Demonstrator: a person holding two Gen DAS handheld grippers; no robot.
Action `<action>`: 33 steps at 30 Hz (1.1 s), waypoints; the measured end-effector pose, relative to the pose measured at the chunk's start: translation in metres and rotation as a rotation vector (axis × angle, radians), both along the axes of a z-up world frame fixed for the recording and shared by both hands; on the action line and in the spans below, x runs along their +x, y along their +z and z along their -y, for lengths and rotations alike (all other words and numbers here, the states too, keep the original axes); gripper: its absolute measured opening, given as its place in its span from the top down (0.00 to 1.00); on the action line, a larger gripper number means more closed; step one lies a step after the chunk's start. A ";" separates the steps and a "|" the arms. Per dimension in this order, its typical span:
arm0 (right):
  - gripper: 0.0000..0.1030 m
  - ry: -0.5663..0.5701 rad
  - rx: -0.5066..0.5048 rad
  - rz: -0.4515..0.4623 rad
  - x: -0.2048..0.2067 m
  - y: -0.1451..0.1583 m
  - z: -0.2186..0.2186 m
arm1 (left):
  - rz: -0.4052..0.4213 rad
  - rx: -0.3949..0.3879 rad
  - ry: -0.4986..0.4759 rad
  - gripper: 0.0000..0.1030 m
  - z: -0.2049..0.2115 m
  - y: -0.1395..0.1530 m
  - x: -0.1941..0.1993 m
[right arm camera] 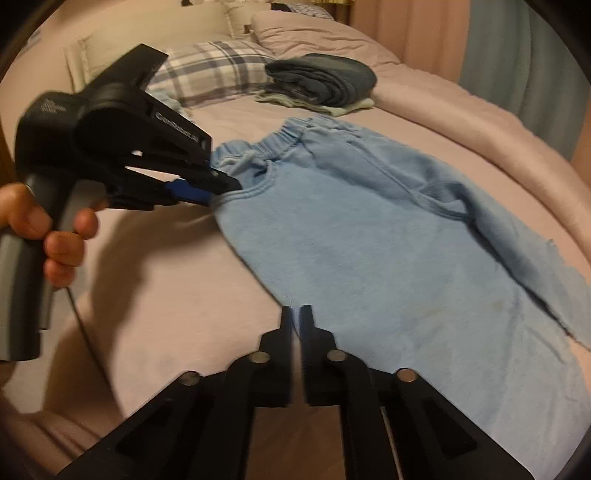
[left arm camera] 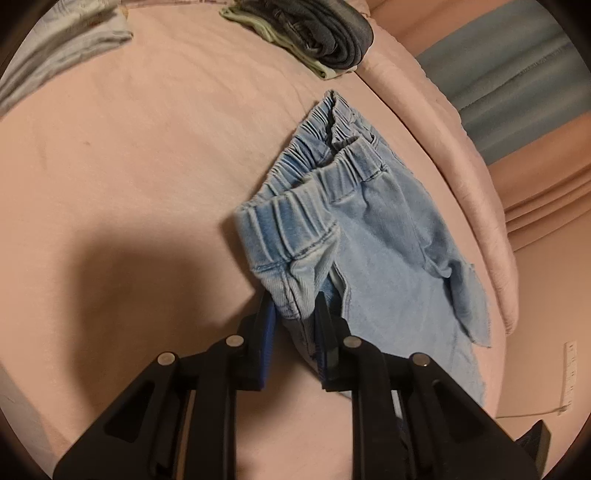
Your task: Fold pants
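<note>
Light blue denim pants [left arm camera: 373, 236] lie on the pink bed, waistband toward the pillows, also in the right wrist view [right arm camera: 354, 236]. My left gripper [left arm camera: 295, 314] is shut on the side edge of the pants just below the elastic waistband; it shows from the side in the right wrist view [right arm camera: 221, 190], held by a hand. My right gripper [right arm camera: 294, 317] is nearly closed at the left edge of the pants lower down, and its jaws pinch the fabric edge.
A stack of folded dark and pale green clothes [right arm camera: 325, 83] sits beyond the waistband, also in the left wrist view [left arm camera: 317, 33]. A plaid pillow [right arm camera: 210, 70] and pink pillows lie at the head. The bed edge [left arm camera: 491, 229] and a blue curtain [left arm camera: 517, 81] are to the right.
</note>
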State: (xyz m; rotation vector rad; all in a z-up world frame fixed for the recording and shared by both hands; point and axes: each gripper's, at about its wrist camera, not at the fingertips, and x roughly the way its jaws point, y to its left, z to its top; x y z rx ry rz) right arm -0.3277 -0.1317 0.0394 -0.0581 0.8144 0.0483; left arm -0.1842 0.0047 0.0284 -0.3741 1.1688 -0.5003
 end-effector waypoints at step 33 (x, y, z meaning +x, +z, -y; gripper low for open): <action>0.56 -0.409 0.208 -0.051 -0.036 -0.002 0.124 | 0.427 0.420 -0.390 0.43 0.121 0.028 -0.050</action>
